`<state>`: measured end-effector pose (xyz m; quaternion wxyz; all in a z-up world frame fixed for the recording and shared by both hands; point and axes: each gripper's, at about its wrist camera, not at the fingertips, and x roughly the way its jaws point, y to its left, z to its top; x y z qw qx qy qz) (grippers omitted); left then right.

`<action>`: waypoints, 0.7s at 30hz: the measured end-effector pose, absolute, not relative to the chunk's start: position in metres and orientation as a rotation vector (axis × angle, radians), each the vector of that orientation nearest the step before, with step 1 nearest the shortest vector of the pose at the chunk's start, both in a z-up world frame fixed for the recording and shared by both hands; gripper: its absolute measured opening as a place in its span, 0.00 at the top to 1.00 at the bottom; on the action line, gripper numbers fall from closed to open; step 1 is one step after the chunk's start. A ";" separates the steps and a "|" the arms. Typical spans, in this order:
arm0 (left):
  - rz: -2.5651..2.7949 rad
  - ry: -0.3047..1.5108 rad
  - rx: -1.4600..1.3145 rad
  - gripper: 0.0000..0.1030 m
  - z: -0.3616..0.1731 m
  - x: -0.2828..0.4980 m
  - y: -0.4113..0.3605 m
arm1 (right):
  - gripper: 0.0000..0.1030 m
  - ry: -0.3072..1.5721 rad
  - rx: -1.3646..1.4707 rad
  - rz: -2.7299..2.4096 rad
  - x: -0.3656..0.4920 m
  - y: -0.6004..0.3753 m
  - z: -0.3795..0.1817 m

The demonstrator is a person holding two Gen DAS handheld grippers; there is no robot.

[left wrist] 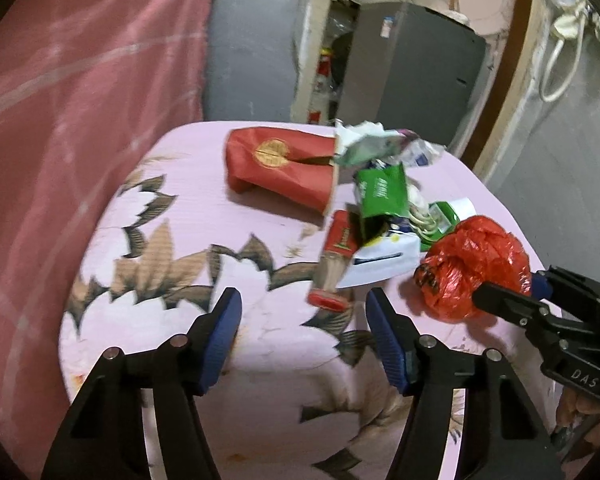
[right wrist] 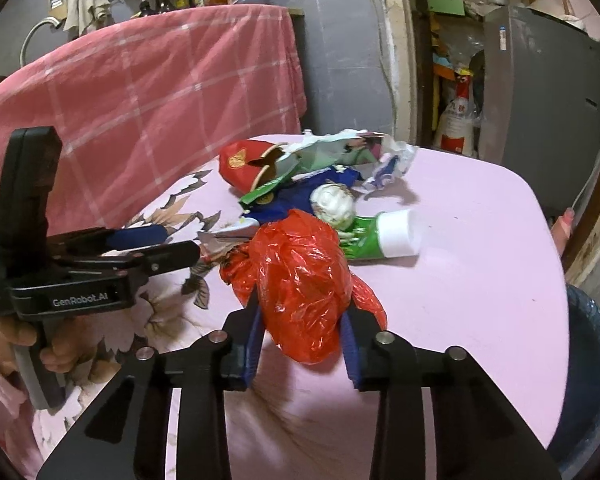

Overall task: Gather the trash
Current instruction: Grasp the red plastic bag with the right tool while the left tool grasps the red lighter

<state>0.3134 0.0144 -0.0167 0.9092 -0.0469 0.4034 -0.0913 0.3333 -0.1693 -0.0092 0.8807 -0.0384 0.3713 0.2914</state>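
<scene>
On a table (right wrist: 480,240) covered in a pink flowered cloth, a heap of trash lies toward the far edge. The right gripper (right wrist: 302,316) has its blue pads pressed against both sides of a crumpled red plastic bag (right wrist: 300,280), which bulges up between them and hides the cloth beneath; in the left wrist view only one black finger of this gripper shows, against the bag's right side. The left gripper (left wrist: 304,332) stands partly open over bare cloth with nothing between its jaws, just short of a red and tan wrapper (left wrist: 334,268). Behind lie a flattened red box (left wrist: 284,168), a green packet (left wrist: 380,192), a green tube with a white cap (right wrist: 384,234) and crumpled wrappers too blurred and tangled to name. The right wrist view alone shows the wide empty stretch of cloth along the table's right edge and a dark bin (right wrist: 592,364) below it, cut off by the frame. A pink checked cloth (right wrist: 140,100) hangs close beyond the left edge.
</scene>
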 end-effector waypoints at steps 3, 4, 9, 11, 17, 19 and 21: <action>-0.188 0.842 -0.060 0.48 -0.018 0.320 0.005 | 0.73 0.768 -0.065 0.591 0.333 -0.179 -0.009; -0.193 0.846 -0.049 0.49 -0.018 0.323 0.002 | 0.73 0.767 -0.061 0.587 0.334 -0.181 -0.009; -0.187 0.859 -0.015 0.56 -0.021 0.337 -0.007 | 0.73 0.755 -0.041 0.572 0.335 -0.190 -0.006; -0.189 0.861 -0.005 0.61 -0.020 0.341 -0.011 | 0.73 0.747 -0.034 0.569 0.336 -0.192 -0.005; -0.195 0.865 0.031 0.77 -0.021 0.346 -0.021 | 0.73 0.732 -0.017 0.571 0.336 -0.198 -0.001; -0.201 0.866 0.044 0.81 -0.022 0.344 -0.022 | 0.73 0.729 -0.009 0.572 0.336 -0.199 0.000; -0.197 0.870 0.059 0.82 -0.022 0.343 -0.026 | 0.73 0.726 -0.006 0.574 0.335 -0.201 0.001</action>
